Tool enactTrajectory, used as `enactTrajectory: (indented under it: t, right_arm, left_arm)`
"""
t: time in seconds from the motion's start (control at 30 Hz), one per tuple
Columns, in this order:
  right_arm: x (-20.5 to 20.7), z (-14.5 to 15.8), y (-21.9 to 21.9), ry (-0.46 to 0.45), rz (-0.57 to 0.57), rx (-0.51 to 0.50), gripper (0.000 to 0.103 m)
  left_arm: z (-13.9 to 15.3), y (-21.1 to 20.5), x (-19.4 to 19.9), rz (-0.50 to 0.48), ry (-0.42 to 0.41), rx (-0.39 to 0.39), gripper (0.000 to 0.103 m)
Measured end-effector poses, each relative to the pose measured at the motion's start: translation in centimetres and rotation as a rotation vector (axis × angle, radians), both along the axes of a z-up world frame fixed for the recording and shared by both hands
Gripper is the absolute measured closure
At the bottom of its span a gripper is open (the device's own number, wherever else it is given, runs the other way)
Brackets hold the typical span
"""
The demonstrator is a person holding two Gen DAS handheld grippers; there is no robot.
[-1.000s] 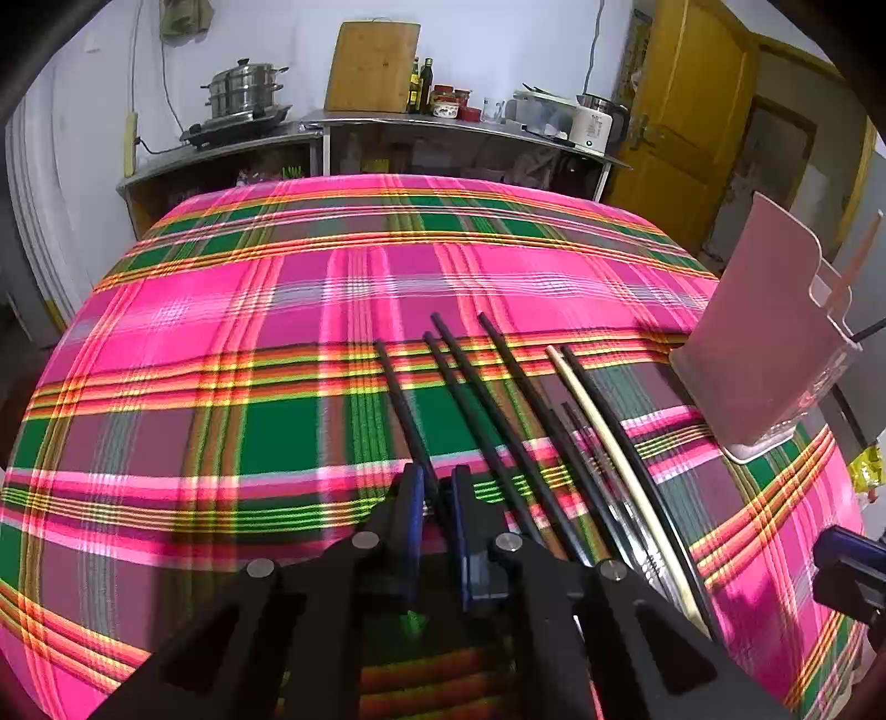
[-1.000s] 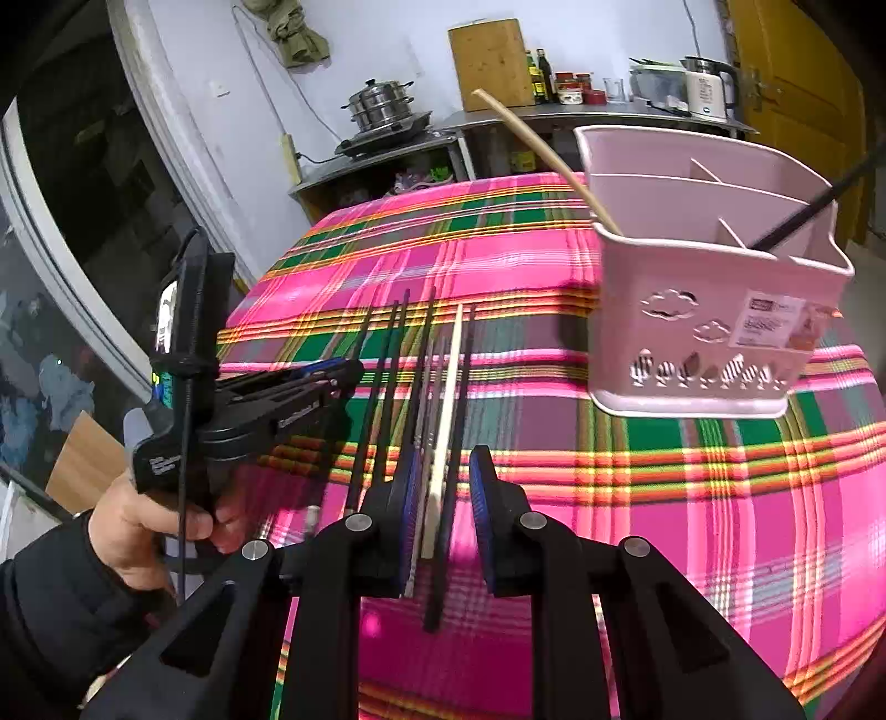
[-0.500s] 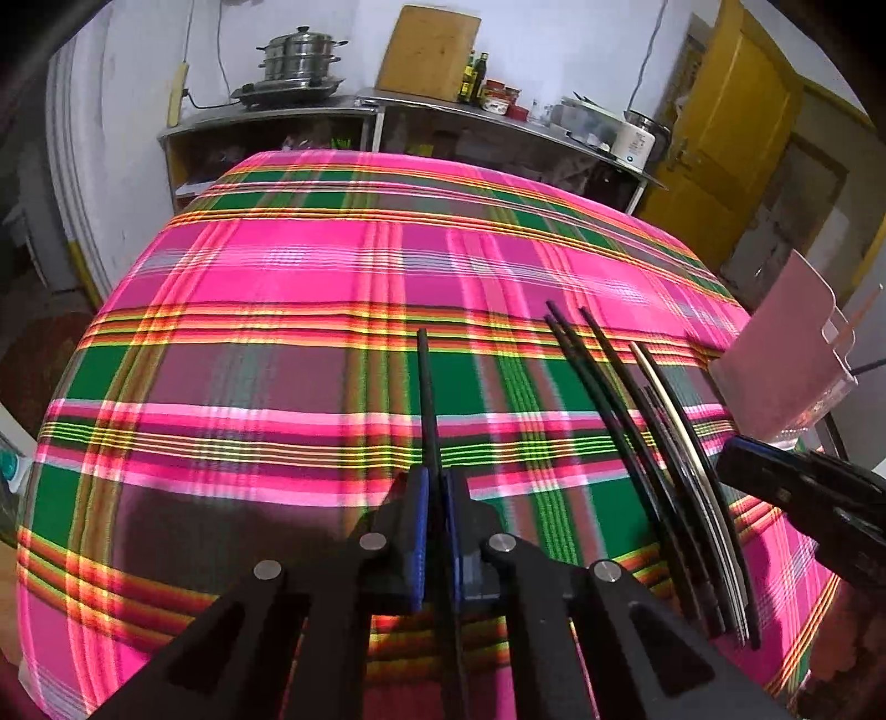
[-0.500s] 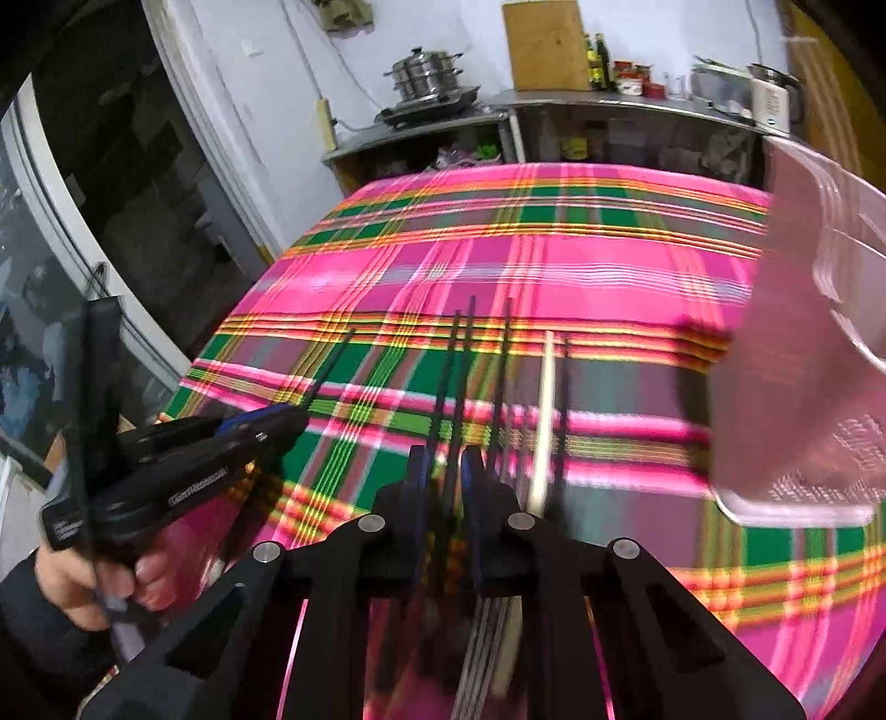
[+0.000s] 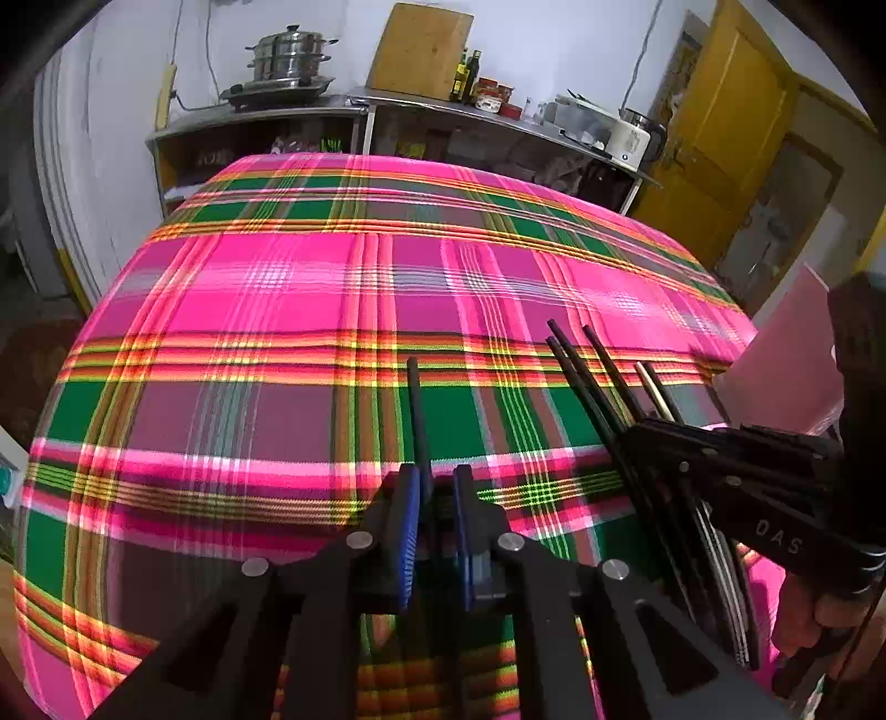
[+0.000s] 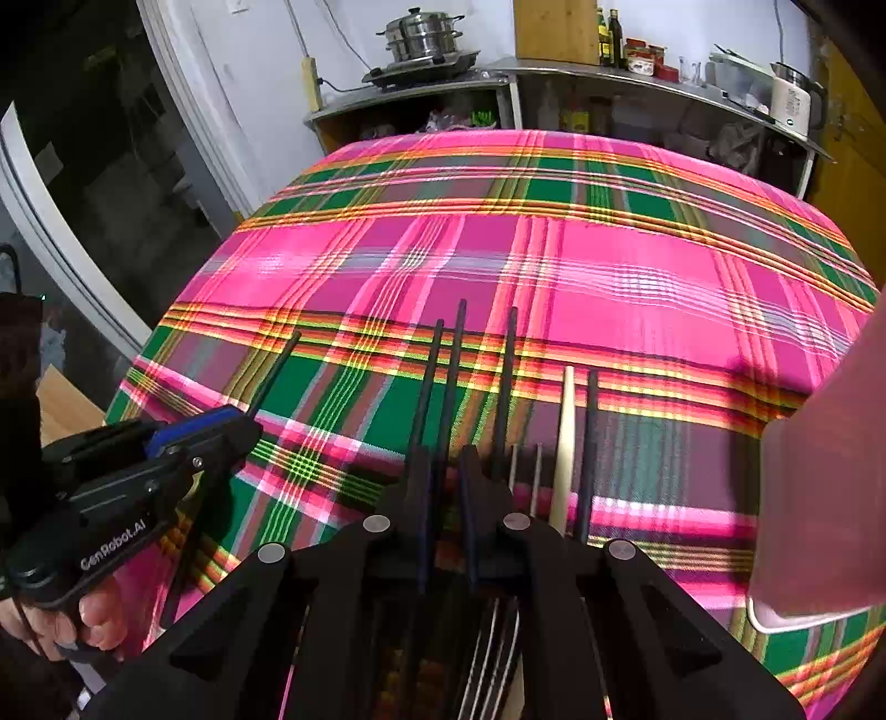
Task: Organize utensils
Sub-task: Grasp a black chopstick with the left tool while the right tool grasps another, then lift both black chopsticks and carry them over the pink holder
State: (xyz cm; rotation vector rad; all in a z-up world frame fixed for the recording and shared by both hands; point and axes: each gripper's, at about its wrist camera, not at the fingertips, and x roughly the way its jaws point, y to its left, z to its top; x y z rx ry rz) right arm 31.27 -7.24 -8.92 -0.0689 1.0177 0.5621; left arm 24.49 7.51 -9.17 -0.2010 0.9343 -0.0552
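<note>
My left gripper (image 5: 432, 487) is shut on a black chopstick (image 5: 415, 410) that points forward over the plaid cloth; it also shows in the right wrist view (image 6: 221, 426) with its chopstick (image 6: 274, 368). My right gripper (image 6: 446, 459) is shut on black chopsticks (image 6: 451, 376) from the row lying on the cloth; it shows in the left wrist view (image 5: 642, 437). Beside it lie another black chopstick (image 6: 506, 382), a pale wooden chopstick (image 6: 565, 432) and a further black one (image 6: 590, 432). The pink utensil holder (image 6: 819, 498) stands close at the right.
The table wears a pink and green plaid cloth (image 5: 310, 288). Behind it are a steel counter (image 5: 310, 105) with a steamer pot (image 5: 290, 55), a wooden board (image 5: 421, 50) and bottles. A yellow door (image 5: 725, 127) is at the back right.
My left gripper has carried its chopstick left, away from the row. My right gripper has come down onto the row and closed on black chopsticks; the holder slid to the right edge of its view.
</note>
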Motion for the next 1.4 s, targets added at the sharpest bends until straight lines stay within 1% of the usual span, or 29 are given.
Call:
enactTrajectory:
  t: [0.07, 0.2, 0.27, 0.33, 0.37, 0.4, 0.43, 0.53, 0.6, 0.7, 0.97, 1.13, 1.4]
  right_arm:
    - [-0.1, -0.2, 0.4, -0.003, 0.004, -0.016, 0.093]
    - [0.4, -0.3, 1.0, -0.005, 0.004, -0.035, 0.094]
    - [0.7, -0.3, 1.2, 0.004, -0.002, -0.030, 0.095]
    - [0.9, -0.3, 1.2, 0.013, -0.007, -0.026, 0.095]
    - [1.0, -0.2, 1.3, 0.015, -0.008, -0.028, 0.096]
    - [1.1, -0.2, 1.3, 0.017, -0.009, -0.030, 0.096]
    - [1.1, -0.1, 1.3, 0.018, -0.010, -0.029, 0.097]
    - [0.6, 0.5, 0.9, 0.017, -0.014, 0.001, 0.097]
    - [0.2, 1.2, 0.7, 0.003, -0.012, 0.014, 0.097]
    - [-0.7, 2.7, 0.4, -0.030, -0.007, 0.031, 0.097]
    - [-3.9, 7.8, -2.1, -0.118, -0.028, 0.109, 0.097]
    - [-6.1, 10.3, -3.8, -0.164, -0.048, 0.149, 0.097]
    - [-8.9, 13.0, -6.4, -0.217, -0.086, 0.195, 0.097]
  left_arm:
    - [0.0, -0.2, 0.1, 0.001, 0.002, 0.014, 0.091]
    - [0.0, -0.7, 0.4, -0.011, 0.001, 0.041, 0.084]
    - [0.0, -1.3, 0.5, -0.023, 0.004, 0.076, 0.084]
    - [0.1, -1.5, 0.7, -0.030, 0.008, 0.090, 0.084]
    - [0.1, -1.6, 0.7, -0.031, 0.009, 0.097, 0.085]
    - [0.1, -1.6, 0.9, -0.029, 0.012, 0.105, 0.093]
    - [0.2, -1.6, 1.1, -0.027, 0.018, 0.106, 0.098]
    - [0.4, -0.7, 1.3, -0.011, 0.033, 0.040, 0.098]
    - [1.0, -0.5, 1.0, -0.004, 0.019, 0.038, 0.098]
    - [2.4, -0.4, 0.1, -0.008, -0.012, 0.007, 0.098]
    - [8.0, -0.5, -2.9, -0.036, -0.117, -0.023, 0.098]
    - [11.0, -1.4, -4.8, -0.060, -0.165, -0.032, 0.098]
    - [14.7, -2.8, -7.3, -0.109, -0.219, -0.054, 0.098]
